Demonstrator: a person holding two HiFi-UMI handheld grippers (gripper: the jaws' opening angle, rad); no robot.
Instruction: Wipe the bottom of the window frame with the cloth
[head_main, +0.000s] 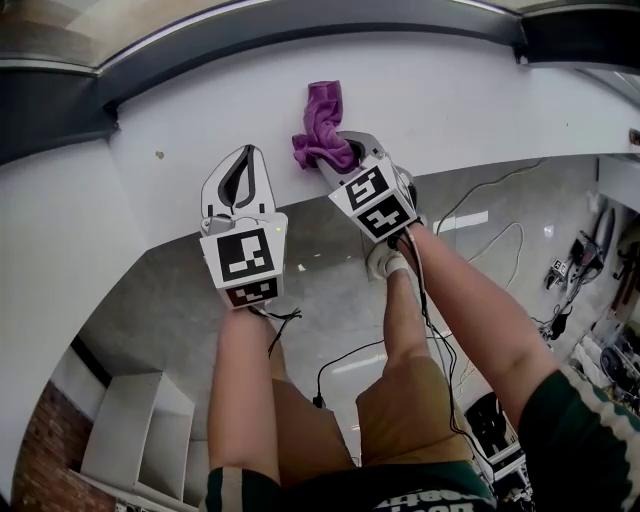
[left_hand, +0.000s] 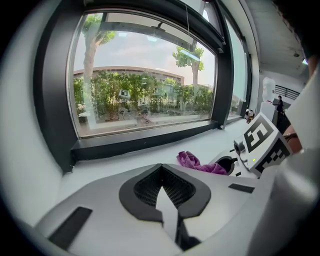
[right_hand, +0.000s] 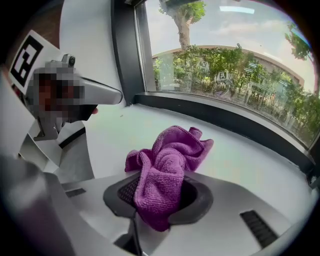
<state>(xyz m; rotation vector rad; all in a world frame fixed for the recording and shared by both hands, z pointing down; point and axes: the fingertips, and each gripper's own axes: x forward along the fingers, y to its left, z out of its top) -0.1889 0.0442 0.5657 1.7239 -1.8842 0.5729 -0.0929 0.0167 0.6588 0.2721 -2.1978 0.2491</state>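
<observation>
On the near side of the window frame's dark bottom rail (left_hand: 145, 142), out over the edge of the white sill (head_main: 450, 100), both grippers sit side by side. The left gripper (left_hand: 161, 172) has its jaws brought together on nothing and points at the rail without reaching it. Just to its right, the right gripper (right_hand: 157, 195) is clamped on the purple cloth (right_hand: 165, 170), which bunches up out of the jaws and spills forward onto the sill, well short of the rail; whether the free end presses on the sill or only brushes it I cannot tell. Farther on, the bare sill runs up to the rail, and past the rail the glass shows trees and a low building. I judge that the cloth is in hand and wiping has not yet begun. The next move, by my reckoning, calls for carrying the right gripper forward until the cloth bears against the rail, then sweeping it along the rail, with enough loose cloth ahead of the jaws that the hard tips do not scrape.
</observation>
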